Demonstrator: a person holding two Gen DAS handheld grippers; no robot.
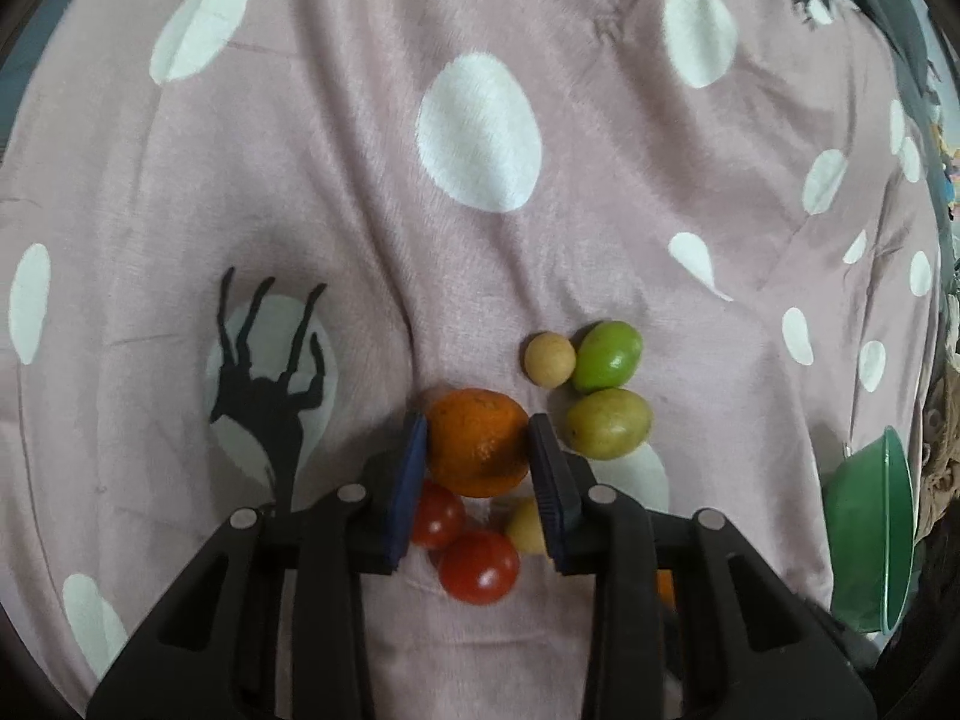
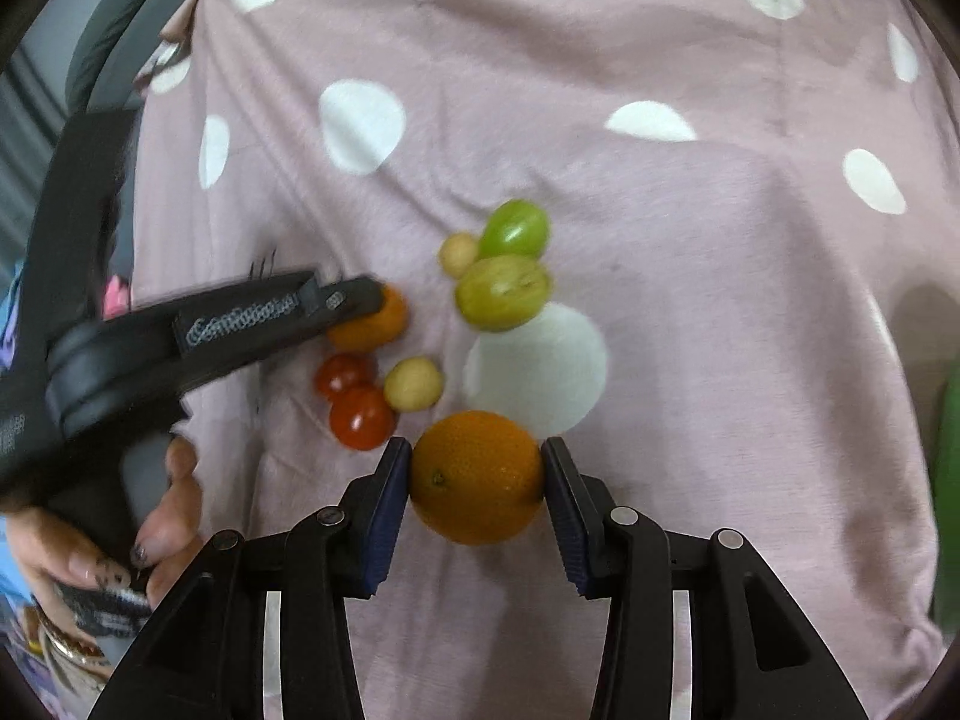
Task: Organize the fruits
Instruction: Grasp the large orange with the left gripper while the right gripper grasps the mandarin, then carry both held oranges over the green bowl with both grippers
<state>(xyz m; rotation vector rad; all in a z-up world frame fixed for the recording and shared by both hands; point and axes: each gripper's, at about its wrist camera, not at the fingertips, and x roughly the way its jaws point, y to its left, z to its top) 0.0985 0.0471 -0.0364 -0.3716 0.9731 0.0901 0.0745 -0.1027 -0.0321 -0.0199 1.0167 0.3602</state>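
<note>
My left gripper (image 1: pixel 478 432) is shut on a small orange (image 1: pixel 477 441), its blue pads touching both sides. My right gripper (image 2: pixel 477 462) is shut on a larger orange (image 2: pixel 477 477), pads against both sides. On the pink dotted cloth (image 1: pixel 420 240) lie two red tomatoes (image 1: pixel 478 565), two green fruits (image 1: pixel 607 355), and two small tan round fruits (image 1: pixel 550 359). In the right wrist view the left gripper (image 2: pixel 360 300) reaches in from the left over the small orange (image 2: pixel 375 324), beside the tomatoes (image 2: pixel 362 417) and green fruits (image 2: pixel 503 291).
A green bowl (image 1: pixel 888 531) sits at the right edge of the cloth; its green edge shows in the right wrist view (image 2: pixel 948 498). A hand (image 2: pixel 162 516) holds the left gripper's handle at the lower left. A black deer print (image 1: pixel 264 384) marks the cloth.
</note>
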